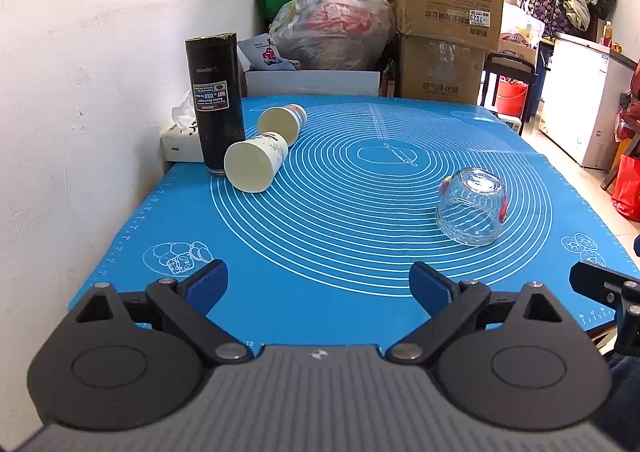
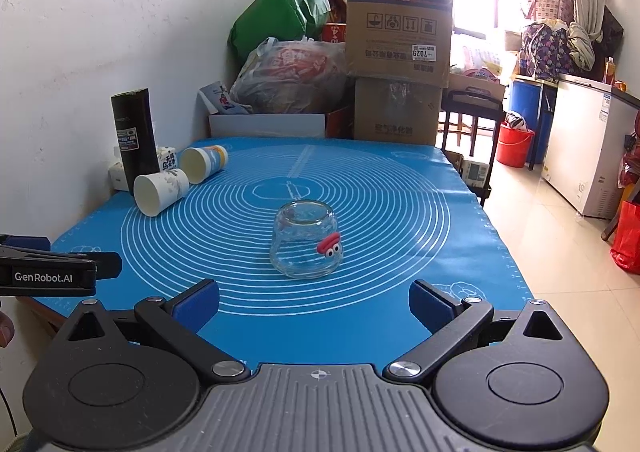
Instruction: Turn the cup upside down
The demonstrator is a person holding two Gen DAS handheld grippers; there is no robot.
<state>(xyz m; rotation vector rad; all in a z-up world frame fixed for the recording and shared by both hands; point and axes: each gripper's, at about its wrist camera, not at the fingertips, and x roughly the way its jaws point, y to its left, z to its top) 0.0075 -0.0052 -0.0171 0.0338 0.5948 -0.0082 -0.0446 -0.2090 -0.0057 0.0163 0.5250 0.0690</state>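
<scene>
1. Now, from the left wrist view, the left gripper (image 1: 318, 284) hangs over the near edge of the desk with its blue pads spread wide, and nothing sits between them.
2. Ahead and to the right, the glass cup (image 1: 472, 207) stands mouth-down on the blue mat (image 1: 340, 260), toward the desk's right edge and well apart from those pads.
3. Over by the far left corner, a tall black tumbler (image 1: 216, 101) stands upright just beside the wall, and two paper cups lie on their sides: the nearer paper cup (image 1: 256, 161) touches the tumbler's base, with the farther paper cup (image 1: 282, 123) just behind it.
4. At the right edge of that view a piece of the right gripper (image 1: 608, 288) pokes in.
5. Switching to the right wrist view, the right gripper (image 2: 314, 302) is also fully open and empty-handed above the near edge.
6. Directly ahead of it, near the middle of the mat (image 2: 420, 252), is the glass cup (image 2: 303, 244), base up, with a small red figure with eyes (image 2: 330, 244) stuck on its side.
7. A finger of the left gripper (image 2: 52, 270) shows at the left edge, marked GenRobot.AI.
</scene>
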